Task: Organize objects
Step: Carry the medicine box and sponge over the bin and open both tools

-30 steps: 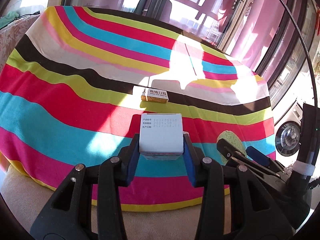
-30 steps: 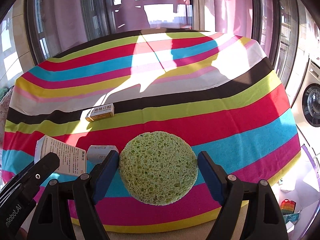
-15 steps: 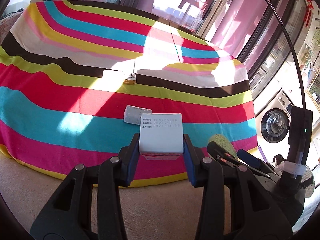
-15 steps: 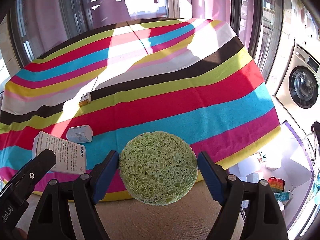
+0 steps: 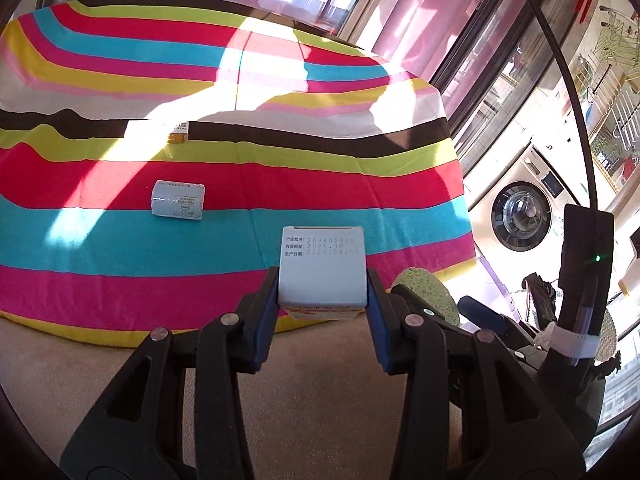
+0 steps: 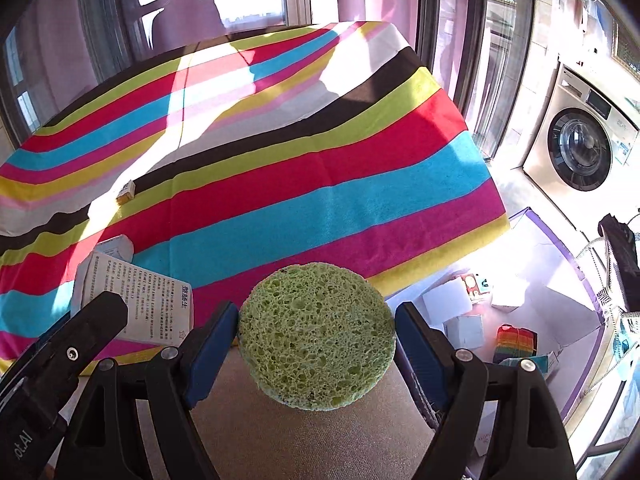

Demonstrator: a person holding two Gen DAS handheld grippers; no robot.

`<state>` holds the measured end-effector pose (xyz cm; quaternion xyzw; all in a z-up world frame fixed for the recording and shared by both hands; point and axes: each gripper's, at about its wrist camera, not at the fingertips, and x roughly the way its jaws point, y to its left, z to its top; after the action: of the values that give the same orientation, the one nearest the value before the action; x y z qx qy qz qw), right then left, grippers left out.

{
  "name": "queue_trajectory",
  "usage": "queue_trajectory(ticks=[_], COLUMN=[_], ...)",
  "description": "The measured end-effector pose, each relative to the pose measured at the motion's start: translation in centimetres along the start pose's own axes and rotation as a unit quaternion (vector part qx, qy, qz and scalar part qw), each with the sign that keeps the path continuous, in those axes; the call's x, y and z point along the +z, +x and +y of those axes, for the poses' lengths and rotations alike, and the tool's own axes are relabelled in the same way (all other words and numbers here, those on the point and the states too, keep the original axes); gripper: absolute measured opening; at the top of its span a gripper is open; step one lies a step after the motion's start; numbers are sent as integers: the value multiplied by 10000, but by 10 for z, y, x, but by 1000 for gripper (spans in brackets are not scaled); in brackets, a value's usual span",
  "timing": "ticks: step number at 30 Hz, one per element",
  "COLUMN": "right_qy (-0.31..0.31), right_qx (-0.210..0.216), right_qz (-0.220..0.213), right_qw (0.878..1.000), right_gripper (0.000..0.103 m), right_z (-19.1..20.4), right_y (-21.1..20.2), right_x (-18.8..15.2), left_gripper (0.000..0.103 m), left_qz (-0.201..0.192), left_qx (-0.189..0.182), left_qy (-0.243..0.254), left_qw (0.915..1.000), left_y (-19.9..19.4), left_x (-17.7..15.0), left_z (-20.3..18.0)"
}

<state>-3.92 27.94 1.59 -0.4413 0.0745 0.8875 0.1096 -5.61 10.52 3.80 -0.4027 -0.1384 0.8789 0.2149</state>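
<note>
Sponge, round, green and porous, sits pinched edge-to-edge in the right gripper; it looks soft and light, so squeeze gently. Left gripper clamps a stiff white carton by its side walls, near the striped cloth's near edge.

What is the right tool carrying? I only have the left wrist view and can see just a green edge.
Observer: The right tool is shut on a round green sponge, gripped by its edges.
Operator: Anything on the floor?
Observer: A purple-edged box sits right of the striped table, with small white boxes inside.
Operator: And my carton's other side?
Observer: The white carton in the left tool shows a face covered in printed text.
</note>
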Motion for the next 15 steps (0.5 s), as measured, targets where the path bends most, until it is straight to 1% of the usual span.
queue_trajectory(ticks=[6,15], right_qy=[63,324], right_qx=[-250,-584], right_qz=[50,129], right_qw=[9997,9977], right_gripper=[81,81], right_z=[-22,-63], right_y=[-3,-3], right_x=[-6,-13], left_gripper=[45,45], left_qz=[150,428], left_qx=[-190,-471], left_qy=[192,344], left_qw=[9995,9974], left_y=[9,23], left_x=[-5,-12], left_z=[-22,-49])
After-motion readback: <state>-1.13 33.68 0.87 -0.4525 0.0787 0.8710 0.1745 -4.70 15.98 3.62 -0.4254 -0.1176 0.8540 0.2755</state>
